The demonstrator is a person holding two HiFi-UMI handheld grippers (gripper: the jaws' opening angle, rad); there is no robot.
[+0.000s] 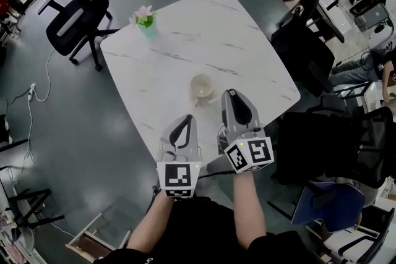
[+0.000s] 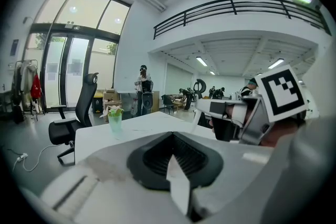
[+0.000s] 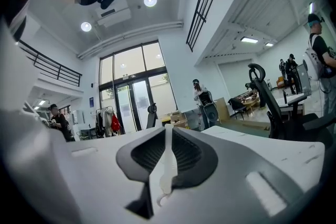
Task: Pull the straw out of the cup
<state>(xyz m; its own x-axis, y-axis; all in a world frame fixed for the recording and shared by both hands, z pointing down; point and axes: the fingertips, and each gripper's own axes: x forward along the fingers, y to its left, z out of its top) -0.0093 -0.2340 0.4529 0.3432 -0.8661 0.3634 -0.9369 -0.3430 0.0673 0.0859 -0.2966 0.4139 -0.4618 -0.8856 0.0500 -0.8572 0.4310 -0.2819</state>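
Observation:
A cream cup stands on the white marble table near its front edge. No straw shows in the cup. My right gripper is raised just right of the cup, pointing level. In the right gripper view its jaws are shut on a thin white straw that runs down along their seam. My left gripper hovers at the table's near edge, below and left of the cup. Its jaws meet at the tips with nothing between them. The cup is hidden in both gripper views.
A small green cup with a flower stands at the table's far left corner, also in the left gripper view. Black office chairs stand at the far left and at the right. A person stands far off.

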